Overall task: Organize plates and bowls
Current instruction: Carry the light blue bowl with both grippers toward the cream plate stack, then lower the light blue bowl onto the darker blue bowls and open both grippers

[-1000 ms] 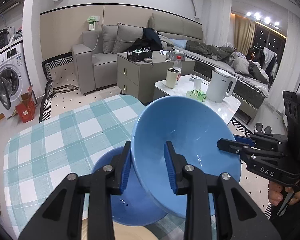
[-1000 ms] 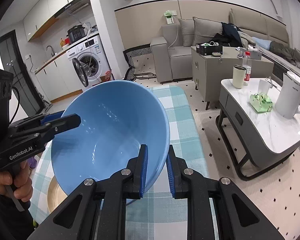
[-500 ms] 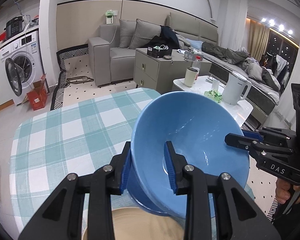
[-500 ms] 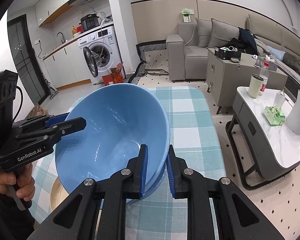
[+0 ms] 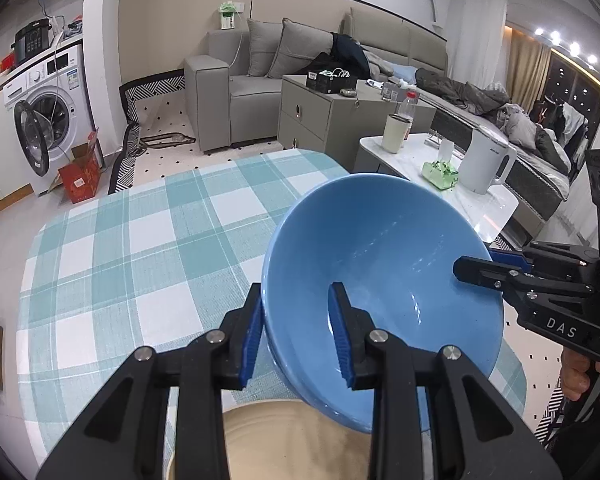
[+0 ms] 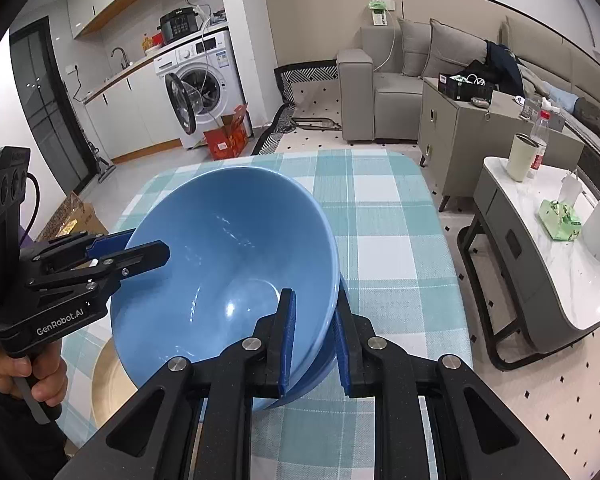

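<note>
A large blue bowl (image 5: 380, 264) (image 6: 228, 256) is held tilted between both grippers, low over the checked tablecloth (image 5: 140, 240). My left gripper (image 5: 296, 300) is shut on its near-left rim, one finger inside and one outside. My right gripper (image 6: 314, 300) is shut on the opposite rim the same way. Each gripper shows in the other's view: the right gripper (image 5: 472, 270), the left gripper (image 6: 140, 246). A second blue bowl (image 6: 319, 376) sits directly underneath, mostly hidden. A tan plate (image 5: 292, 440) (image 6: 108, 384) lies at the table's near edge, beside the bowls.
The table's rounded right edge (image 6: 440, 216) drops to the floor. Beyond it stands a white coffee table (image 6: 548, 248) with a kettle (image 5: 484, 164), a cup (image 6: 520, 156) and a green box (image 6: 558, 220). The far half of the cloth (image 6: 380, 184) carries nothing.
Both grippers have carried the blue bowl down and over the second blue bowl, which was plainly visible under it before and is now almost covered. More of the tan plate shows.
</note>
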